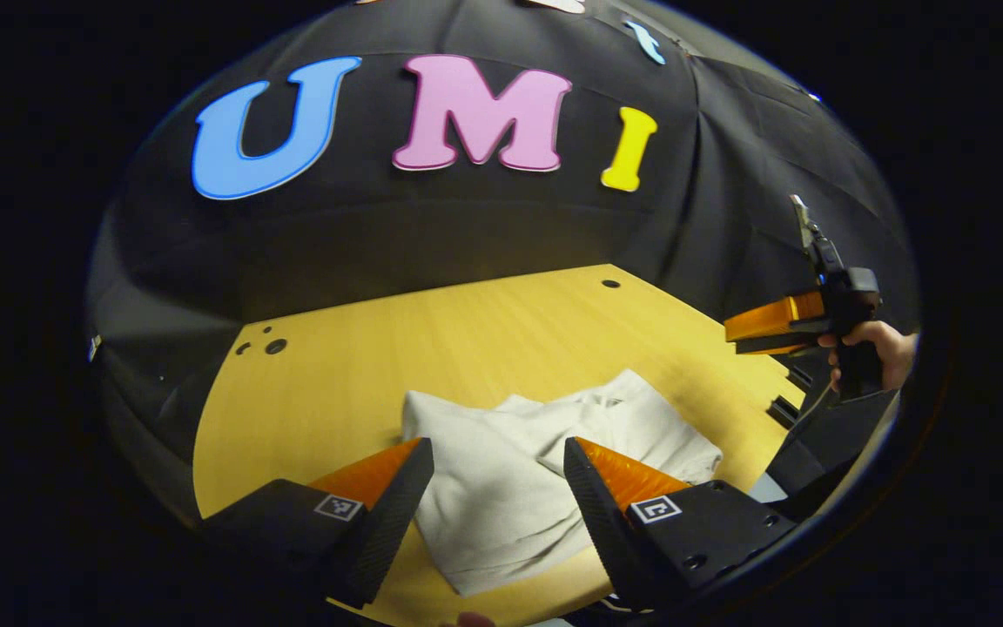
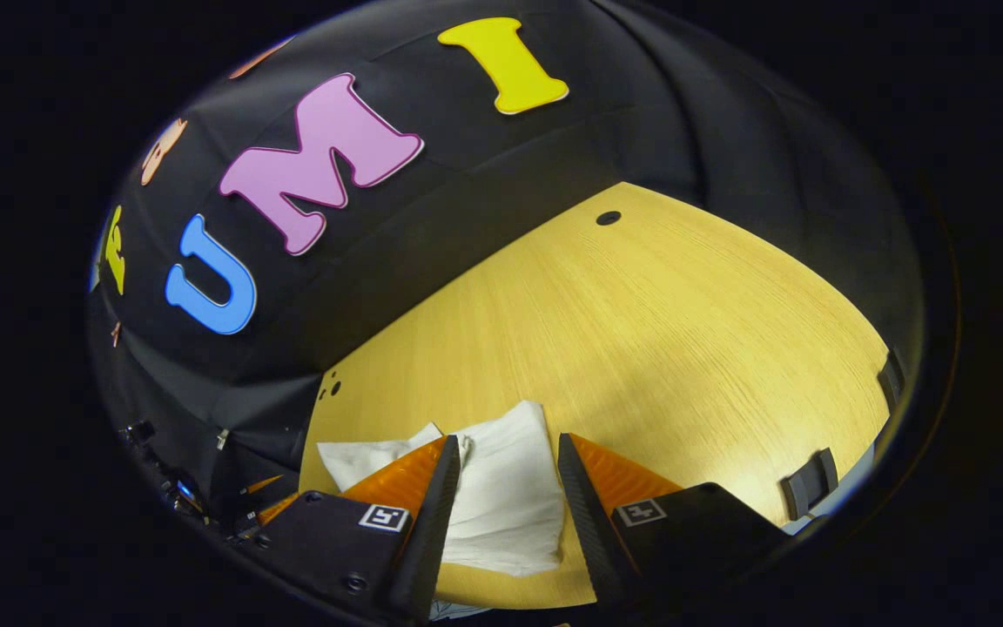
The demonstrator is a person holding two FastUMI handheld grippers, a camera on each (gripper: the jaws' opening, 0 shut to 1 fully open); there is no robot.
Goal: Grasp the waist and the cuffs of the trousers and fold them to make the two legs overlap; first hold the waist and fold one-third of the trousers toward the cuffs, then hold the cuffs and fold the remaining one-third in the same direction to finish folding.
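On the wooden table [image 1: 484, 331] lie white trousers [image 1: 510, 470], folded, rumpled; left gripper [image 1: 498, 488] and right gripper [image 2: 501, 496] both released, empty.

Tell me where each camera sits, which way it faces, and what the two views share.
Left gripper view: rides the left gripper, looking along its open fingers at the folded trousers on the table; a hand holds the right gripper far right.
Right gripper view: rides the right gripper, fingers apart above the trousers.
Shared: trousers, table.
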